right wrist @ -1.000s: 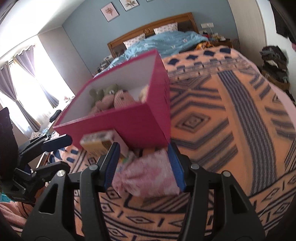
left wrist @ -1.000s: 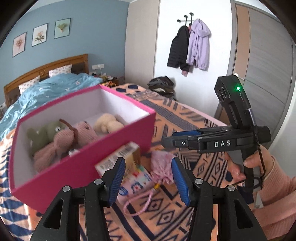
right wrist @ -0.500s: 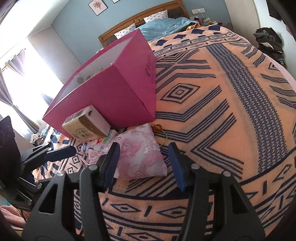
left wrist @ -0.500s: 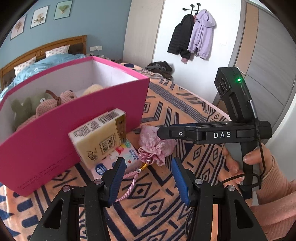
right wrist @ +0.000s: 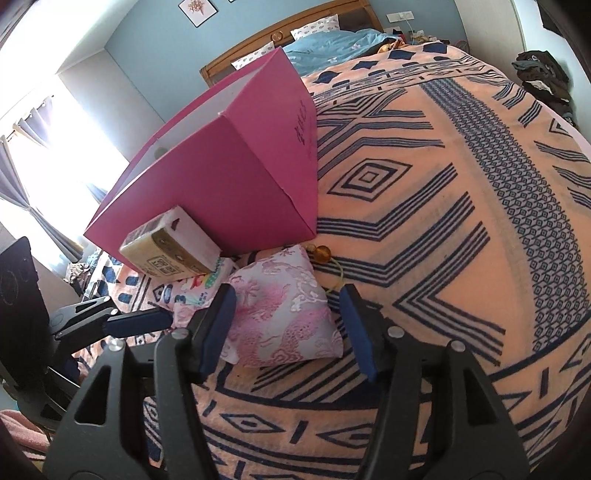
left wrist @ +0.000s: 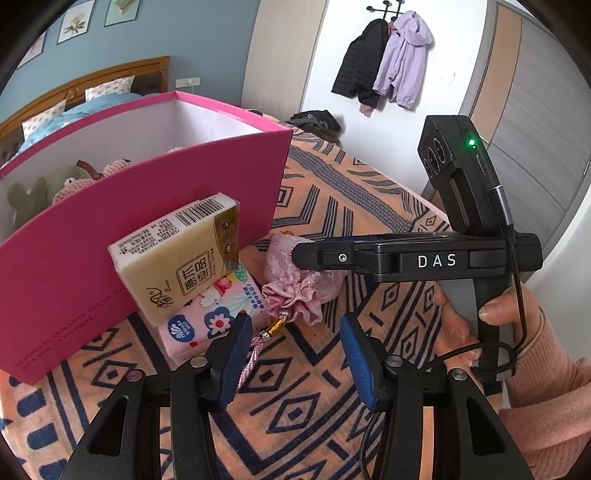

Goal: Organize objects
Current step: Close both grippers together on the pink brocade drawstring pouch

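A pink box [left wrist: 110,236] with plush toys [left wrist: 74,181] inside stands on the bed; it also shows in the right wrist view [right wrist: 236,184]. A tan tissue pack [left wrist: 177,258] leans on the box over a pink floral tissue pack [left wrist: 214,317]. A pink brocade pouch [right wrist: 284,317] with a tassel cord [left wrist: 258,347] lies beside them. My right gripper [right wrist: 288,325] is open, its fingers on either side of the pouch. My left gripper [left wrist: 295,354] is open and empty, just short of the tassel.
The bed carries an orange blanket [right wrist: 443,184] with navy patterns. A wooden headboard [right wrist: 295,33] and blue duvet [right wrist: 332,44] lie beyond the box. Jackets [left wrist: 384,59] hang on the wall, with a clothes pile [left wrist: 317,122] below.
Both grippers have come down and closer to the items in front of the box. The right gripper's fingers now sit on either side of the pouch. Both stayed open.
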The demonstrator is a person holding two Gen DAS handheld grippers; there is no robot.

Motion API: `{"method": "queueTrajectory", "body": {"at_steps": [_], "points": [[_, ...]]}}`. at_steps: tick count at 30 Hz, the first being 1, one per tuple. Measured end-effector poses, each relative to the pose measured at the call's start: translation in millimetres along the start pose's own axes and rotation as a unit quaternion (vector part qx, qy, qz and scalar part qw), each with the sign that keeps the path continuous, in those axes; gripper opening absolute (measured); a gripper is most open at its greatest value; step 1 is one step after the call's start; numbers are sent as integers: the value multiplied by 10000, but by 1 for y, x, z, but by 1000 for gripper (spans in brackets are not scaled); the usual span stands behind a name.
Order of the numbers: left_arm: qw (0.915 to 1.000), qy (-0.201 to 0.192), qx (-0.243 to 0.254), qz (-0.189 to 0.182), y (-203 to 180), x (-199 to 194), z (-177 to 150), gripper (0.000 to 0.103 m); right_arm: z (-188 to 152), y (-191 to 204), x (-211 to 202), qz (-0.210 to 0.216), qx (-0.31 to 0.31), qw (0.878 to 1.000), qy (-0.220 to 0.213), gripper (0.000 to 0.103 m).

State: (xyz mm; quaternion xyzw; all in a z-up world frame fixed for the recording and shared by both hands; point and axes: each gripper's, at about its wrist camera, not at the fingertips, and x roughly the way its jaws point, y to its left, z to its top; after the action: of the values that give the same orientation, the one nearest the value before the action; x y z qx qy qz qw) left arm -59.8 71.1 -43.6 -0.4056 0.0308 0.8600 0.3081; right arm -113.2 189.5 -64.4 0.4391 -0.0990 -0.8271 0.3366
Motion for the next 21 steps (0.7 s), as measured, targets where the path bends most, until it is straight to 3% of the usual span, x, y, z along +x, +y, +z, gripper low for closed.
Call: {"method": "queueTrajectory", "body": {"at_steps": [8,21], "points": [[9998,159,8,-90,-3,8,-4,42,-5,5,4,6,-247,9996,103,62],[9992,313,-135,-199,1,15,-6,42,-12,5,0,-133,-424,9990,99,38]]}}
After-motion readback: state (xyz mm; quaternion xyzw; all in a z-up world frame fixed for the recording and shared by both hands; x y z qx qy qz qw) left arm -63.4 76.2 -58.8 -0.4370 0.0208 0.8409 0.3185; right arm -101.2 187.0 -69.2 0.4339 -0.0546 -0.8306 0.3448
